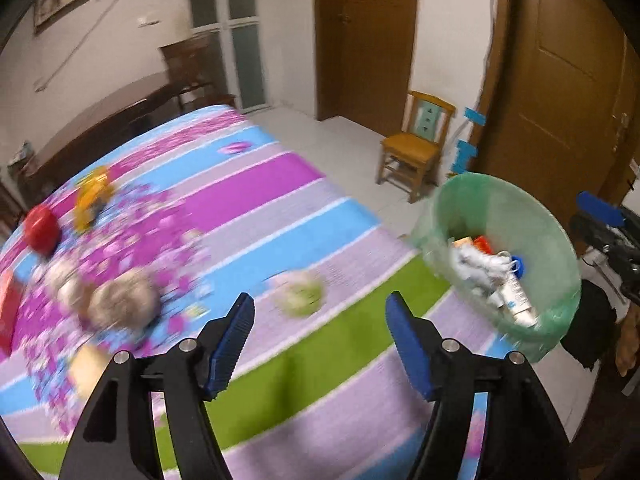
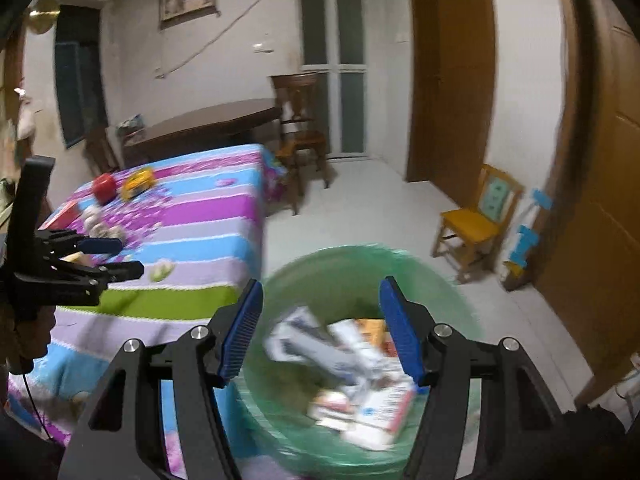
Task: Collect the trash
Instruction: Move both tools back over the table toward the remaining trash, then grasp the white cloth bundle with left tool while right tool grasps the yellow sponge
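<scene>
Hovering above the striped bedspread (image 1: 280,200), the left gripper (image 1: 320,340) is released, nothing between its blue pads. Crumpled trash (image 1: 300,294) lies just beyond them, near the bed's right edge. The green-lined bin (image 1: 500,208) stands just right of that edge, partly filled. The right gripper (image 2: 320,328) hangs released over the bin. Bare tiled floor (image 2: 360,200) extends far to the wooden chair (image 2: 476,224).
</scene>
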Available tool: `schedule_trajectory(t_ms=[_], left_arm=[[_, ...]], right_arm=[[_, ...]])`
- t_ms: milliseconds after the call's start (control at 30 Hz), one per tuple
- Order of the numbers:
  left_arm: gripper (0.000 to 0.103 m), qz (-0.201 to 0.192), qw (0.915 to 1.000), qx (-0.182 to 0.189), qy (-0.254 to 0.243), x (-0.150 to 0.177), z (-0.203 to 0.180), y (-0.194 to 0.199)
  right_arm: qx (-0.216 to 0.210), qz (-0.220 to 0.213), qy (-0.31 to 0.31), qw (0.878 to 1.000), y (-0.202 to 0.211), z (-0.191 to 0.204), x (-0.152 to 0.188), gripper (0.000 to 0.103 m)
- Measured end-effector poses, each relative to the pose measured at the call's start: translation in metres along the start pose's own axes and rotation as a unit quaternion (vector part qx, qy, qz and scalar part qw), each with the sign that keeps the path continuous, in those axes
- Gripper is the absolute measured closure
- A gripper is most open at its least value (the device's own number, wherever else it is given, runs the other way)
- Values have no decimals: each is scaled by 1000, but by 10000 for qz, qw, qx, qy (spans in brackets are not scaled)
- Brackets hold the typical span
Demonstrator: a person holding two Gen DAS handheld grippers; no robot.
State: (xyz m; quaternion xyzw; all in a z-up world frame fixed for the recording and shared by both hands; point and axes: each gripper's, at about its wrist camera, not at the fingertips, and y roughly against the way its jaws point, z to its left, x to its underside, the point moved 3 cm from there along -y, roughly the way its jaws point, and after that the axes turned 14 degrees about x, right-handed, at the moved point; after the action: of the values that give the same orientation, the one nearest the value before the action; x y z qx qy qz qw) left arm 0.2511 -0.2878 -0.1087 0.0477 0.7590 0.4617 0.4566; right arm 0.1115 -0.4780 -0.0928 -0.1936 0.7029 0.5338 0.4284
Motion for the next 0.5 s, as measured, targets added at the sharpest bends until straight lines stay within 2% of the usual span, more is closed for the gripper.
schedule_trajectory(t_ms=[133, 200, 267, 300, 400, 500], left_arm=[[30, -372, 9984, -241, 340, 14, 44, 50], [26, -633, 9949, -559, 546, 10, 77, 75], [25, -762, 9901, -925, 737, 3, 110, 92], [24, -777, 9886, -995, 824, 0, 124, 97], [23, -531, 9878, -989, 1076, -10, 180, 90], [23, -214, 9887, -886, 1191, -14, 204, 68]], right_arm=[[-349, 66, 65, 9993, -3, 34, 4, 45], [-575, 128, 50, 9983, -1, 51, 6, 43], [-726, 147, 36, 9972, 3, 63, 8, 37], [-813, 159, 38, 9966, 6, 71, 11, 35], [-960, 224, 44, 9951, 9, 86, 17, 33], [-1060, 325, 59, 9938, 10, 97, 23, 33]])
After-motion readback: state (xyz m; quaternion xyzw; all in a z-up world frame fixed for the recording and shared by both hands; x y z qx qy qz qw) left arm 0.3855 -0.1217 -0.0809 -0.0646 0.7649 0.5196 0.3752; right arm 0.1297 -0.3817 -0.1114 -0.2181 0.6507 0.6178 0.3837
